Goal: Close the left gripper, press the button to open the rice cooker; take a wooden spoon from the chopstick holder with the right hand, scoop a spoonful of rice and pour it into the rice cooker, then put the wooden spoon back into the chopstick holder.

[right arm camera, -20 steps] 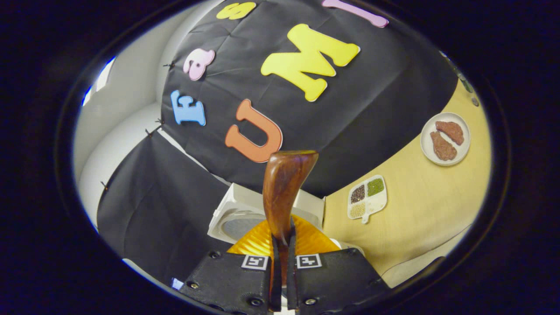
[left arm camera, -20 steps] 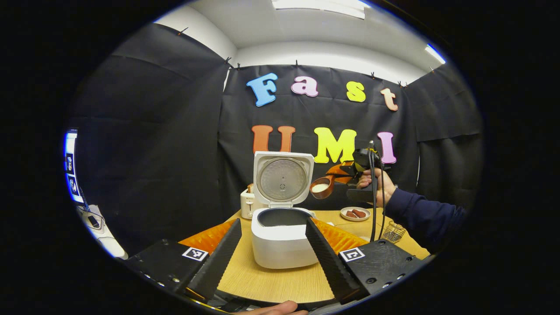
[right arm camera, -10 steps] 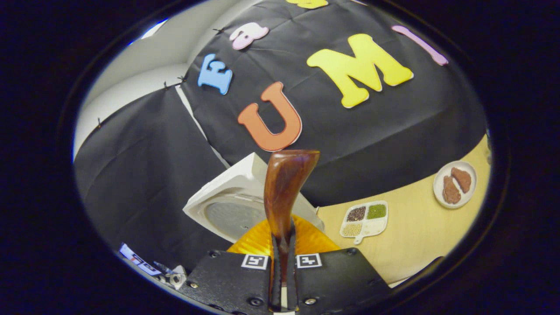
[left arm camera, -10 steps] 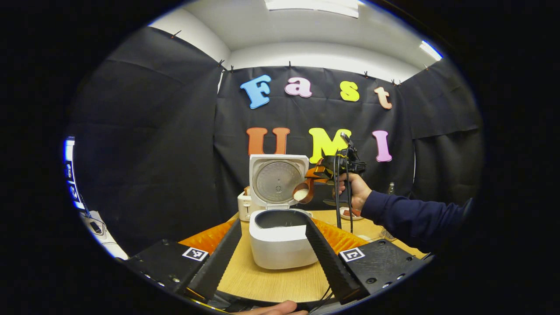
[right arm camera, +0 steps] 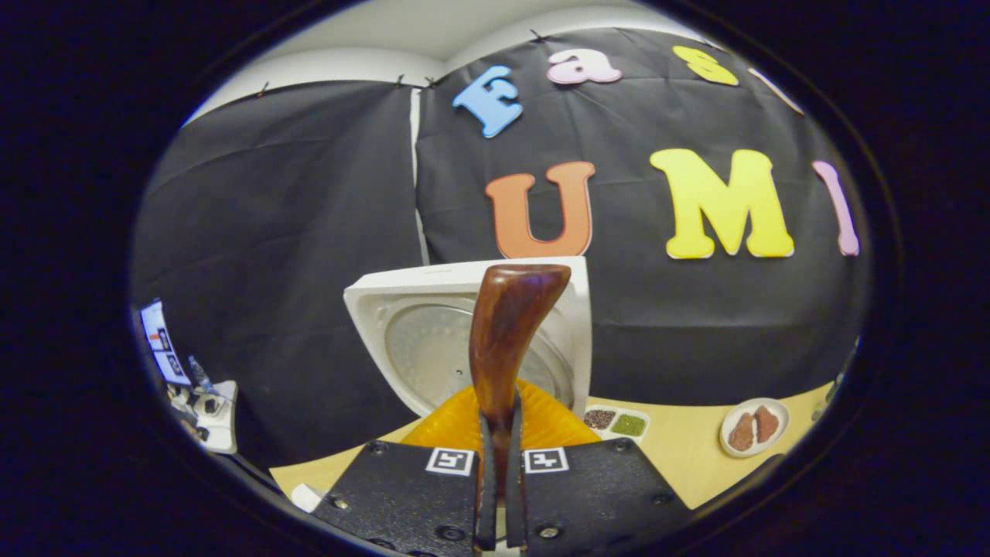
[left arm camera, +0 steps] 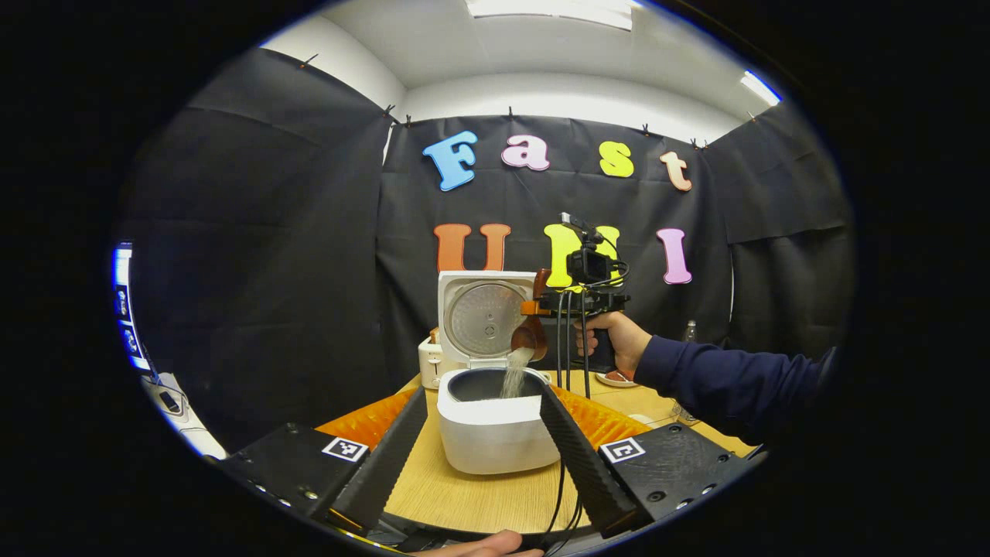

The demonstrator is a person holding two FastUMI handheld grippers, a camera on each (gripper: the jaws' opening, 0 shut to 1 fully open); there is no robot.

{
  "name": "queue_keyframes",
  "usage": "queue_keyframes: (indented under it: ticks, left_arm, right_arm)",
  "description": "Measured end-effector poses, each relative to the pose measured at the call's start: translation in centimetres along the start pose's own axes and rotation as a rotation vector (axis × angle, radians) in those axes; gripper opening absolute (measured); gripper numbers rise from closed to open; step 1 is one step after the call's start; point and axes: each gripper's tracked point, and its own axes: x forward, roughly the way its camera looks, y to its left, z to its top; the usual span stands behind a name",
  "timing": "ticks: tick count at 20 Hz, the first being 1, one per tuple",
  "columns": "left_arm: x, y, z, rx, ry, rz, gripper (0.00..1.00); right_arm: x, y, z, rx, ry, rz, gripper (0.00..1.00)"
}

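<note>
Above the table (left arm camera: 464, 495), the right hand-held gripper (right arm camera: 499, 433) clamps the wooden spoon (right arm camera: 506, 333), bowl tipped down over the rice cooker (left arm camera: 495, 429).

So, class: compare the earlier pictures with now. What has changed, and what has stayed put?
The right claw carried the wooden spoon leftward over the rice cooker and tipped it; rice now streams into the pot. It stays shut on the handle. The cooker's lid stays up; the left claw stays open.

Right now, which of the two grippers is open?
The left gripper: its fingers are spread wide either side of the rice cooker. The right gripper is shut on the wooden spoon.
</note>
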Motion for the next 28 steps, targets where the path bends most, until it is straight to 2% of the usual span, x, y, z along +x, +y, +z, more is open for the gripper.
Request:
queue_keyframes:
  ticks: [2,5,7,9,11,14,19,23,28]
  left_arm:
    - [0.1,0.0,-0.2,0.003,0.005,0.003,0.94]
    - [0.2,-0.1,-0.6,0.002,0.017,0.009,0.94]
    - [0.3,-0.2,-0.7,-0.004,0.021,0.012,0.94]
    - [0.4,-0.4,-0.8,-0.003,0.024,0.019,0.94]
    - [0.7,-0.5,-0.7,0.007,0.024,0.029,0.94]
    - [1.1,-0.7,-0.4,0.018,0.013,0.037,0.94]
    - [2.7,-2.4,-0.1,-0.019,0.016,-0.009,0.94]
    - [4.4,-3.2,-0.2,-0.025,0.017,-0.028,0.94]
    - [5.9,-4.4,-0.3,-0.018,0.011,-0.055,0.94]
  right_arm:
    - [-0.5,1.3,0.3,-0.11,-0.019,0.006,0.1]
    - [-1.0,2.5,0.0,-0.34,-0.023,-0.01,0.1]
    - [-1.2,3.2,-0.5,-0.39,-0.015,-0.007,0.11]
    - [-1.6,3.1,-0.7,-0.368,-0.01,-0.005,0.1]
    - [-2.8,2.2,0.0,-0.342,-0.027,-0.058,0.1]
    - [-5.4,1.5,0.0,-0.248,-0.017,-0.097,0.1]
    - [-11.8,-1.9,2.3,-0.205,-0.055,-0.211,0.1]
    - [-16.3,-3.3,2.2,-0.093,-0.057,-0.224,0.11]
    - [-21.0,-7.0,1.7,-0.031,-0.066,-0.281,0.12]
